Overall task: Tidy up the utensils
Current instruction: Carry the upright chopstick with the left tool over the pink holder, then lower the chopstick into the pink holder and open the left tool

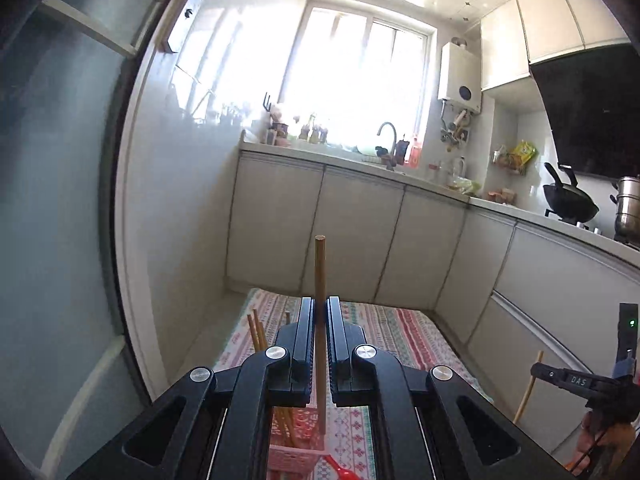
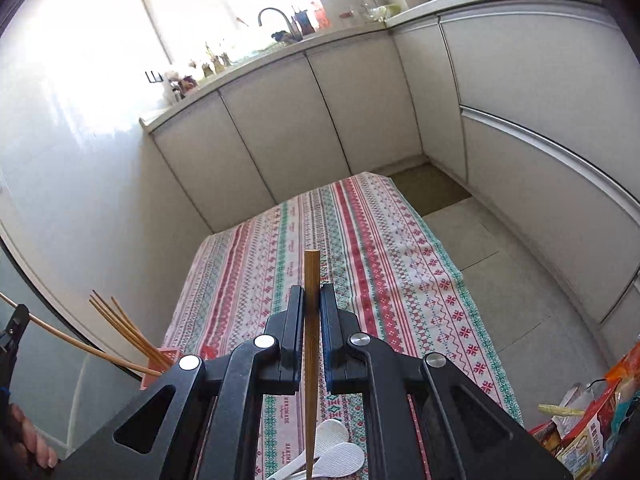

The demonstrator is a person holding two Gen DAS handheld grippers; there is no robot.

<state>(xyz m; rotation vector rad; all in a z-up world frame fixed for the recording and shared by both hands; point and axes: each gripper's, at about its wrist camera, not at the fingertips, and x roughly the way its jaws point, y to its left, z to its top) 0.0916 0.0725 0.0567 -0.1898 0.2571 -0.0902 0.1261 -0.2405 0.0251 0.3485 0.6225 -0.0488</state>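
Starting at the left, I see my left claw [image 1: 320, 320] pinching a single wooden chopstick [image 1: 319, 280] between its two black fingers [image 1: 305, 332], pressed tight on the stick. That chopstick stands roughly upright, its blunt top rising above the fingertips and its lower end hanging over the patterned tablecloth [image 1: 400, 332] that covers the table. Just below and left of that claw sits a pink slotted basket [image 1: 298, 440] holding several more chopsticks [image 1: 256, 332], which lean out to the left. A red plastic spoon [image 1: 340, 470] lies on the cloth just beside the basket's right corner.

From the right wrist camera the same pink basket [image 2: 160, 364] shows at the table's left edge, with its bundle of chopsticks [image 2: 124, 328] fanned up and leftward. Further left in that view I catch a bit of the other claw with its stick, curved by the lens.

Moving right, my right claw [image 2: 311, 312] is pinching a second wooden chopstick [image 2: 311, 276], the fingers [image 2: 294, 320] closed flat against its sides. This stick also stands near vertical, its top clear above the fingertips and its lower end hanging over two white rice paddles [image 2: 338, 448] that lie overlapping on the striped cloth [image 2: 360, 240].

At the far right edge, off the table, I see some colourful food packets [image 2: 592, 432] piled together. Kitchen cabinets [image 2: 280, 128] run behind the table.
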